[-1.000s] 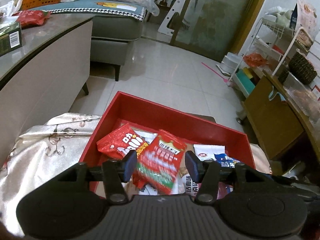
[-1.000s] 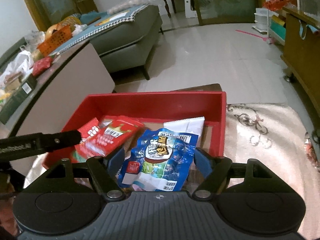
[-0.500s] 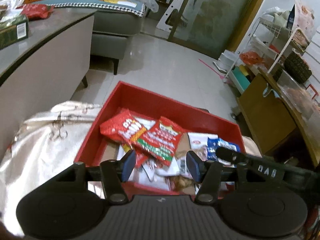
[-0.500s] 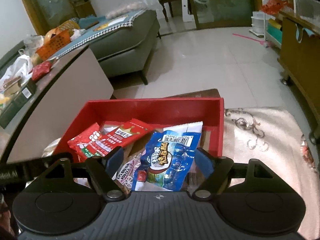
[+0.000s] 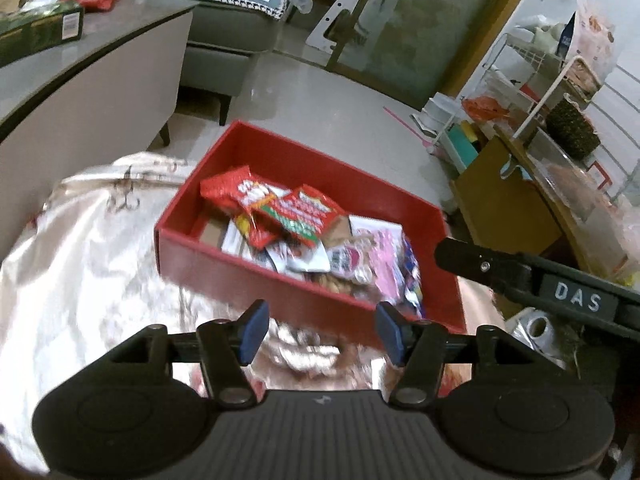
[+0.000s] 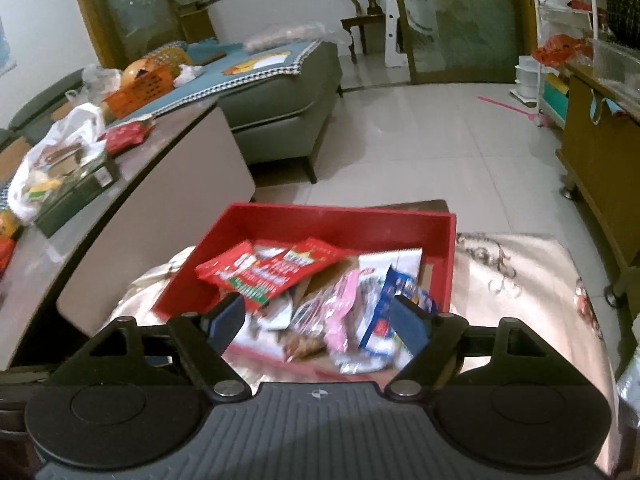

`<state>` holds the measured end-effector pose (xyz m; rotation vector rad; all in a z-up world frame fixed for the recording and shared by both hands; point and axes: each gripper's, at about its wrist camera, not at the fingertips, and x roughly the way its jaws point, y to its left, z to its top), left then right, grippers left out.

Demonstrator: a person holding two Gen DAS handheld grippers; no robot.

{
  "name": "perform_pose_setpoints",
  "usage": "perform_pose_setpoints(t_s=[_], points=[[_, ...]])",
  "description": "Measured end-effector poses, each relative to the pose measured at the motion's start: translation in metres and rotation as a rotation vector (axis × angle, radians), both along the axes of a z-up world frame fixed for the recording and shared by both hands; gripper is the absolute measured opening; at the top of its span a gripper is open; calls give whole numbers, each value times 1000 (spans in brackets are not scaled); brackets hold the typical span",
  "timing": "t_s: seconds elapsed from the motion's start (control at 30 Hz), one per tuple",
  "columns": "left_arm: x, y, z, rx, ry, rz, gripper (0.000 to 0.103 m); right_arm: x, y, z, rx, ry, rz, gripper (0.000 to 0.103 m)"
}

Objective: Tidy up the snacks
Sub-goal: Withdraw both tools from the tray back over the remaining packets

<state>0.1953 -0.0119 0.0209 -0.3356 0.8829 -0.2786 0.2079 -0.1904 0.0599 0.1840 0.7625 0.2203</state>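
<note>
Hovering with jaws spread and nothing between them, the left gripper (image 5: 320, 332) sits short of the red box (image 5: 256, 268), the right gripper (image 6: 320, 320) likewise gaping above its near edge. Crinkly snack packets (image 6: 280, 276) fill the box, resting on shiny embroidered cloth (image 5: 80, 248) over pale tiled floor (image 6: 420, 144).

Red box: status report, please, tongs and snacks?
Left tongs open, empty. Right tongs open, empty. Snack packets piled in red box. Nothing in the way.
</note>
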Motion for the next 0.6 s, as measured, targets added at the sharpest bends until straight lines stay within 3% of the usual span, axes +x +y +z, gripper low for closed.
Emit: perform_pose_setpoints(t_s=[0.3, 0.47, 0.6], points=[[-55, -8, 2, -21, -1, 8, 52, -80, -14, -1, 31, 33, -55, 85], [-78, -6, 4, -40, 3, 62, 53, -121, -26, 9, 42, 26, -123, 85], [-93, -16, 5, 15, -6, 48, 53, -142, -30, 7, -27, 68, -170, 85]])
